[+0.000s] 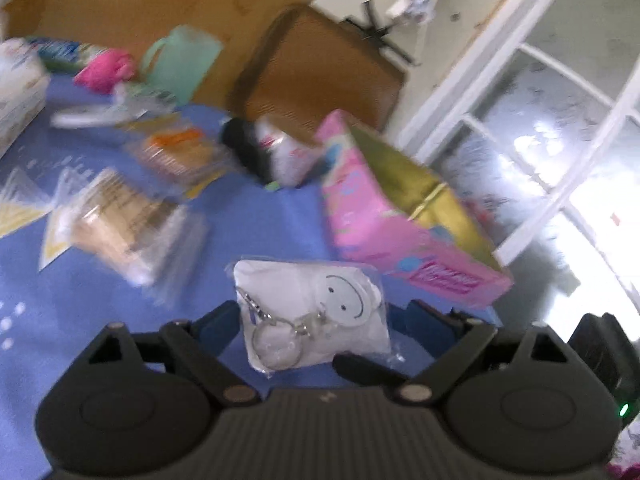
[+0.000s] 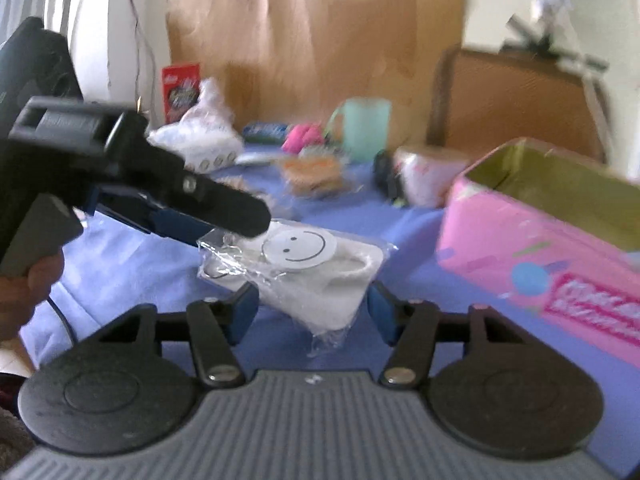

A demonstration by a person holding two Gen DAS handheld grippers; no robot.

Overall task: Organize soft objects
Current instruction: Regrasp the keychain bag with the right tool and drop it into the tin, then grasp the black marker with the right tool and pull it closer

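A white soft pouch with a smiley tag and keyring, in a clear bag (image 1: 316, 312), lies on the blue cloth between the open fingers of my left gripper (image 1: 320, 320). In the right wrist view the same pouch (image 2: 320, 276) sits between the open fingers of my right gripper (image 2: 312, 312), while the left gripper (image 2: 224, 216) reaches in from the left over the bag's corner. Whether either one touches the bag I cannot tell. An open pink box (image 1: 392, 216) stands just right of the pouch and shows in the right wrist view (image 2: 552, 248) too.
On the blue cloth (image 1: 272, 216) lie several bagged soft items (image 1: 128, 220), a black and white bundle (image 1: 272, 152), a pink item (image 1: 106, 68) and a mint cup (image 1: 180, 64). A brown case (image 1: 320, 76) and a cardboard wall stand behind. A window is at the right.
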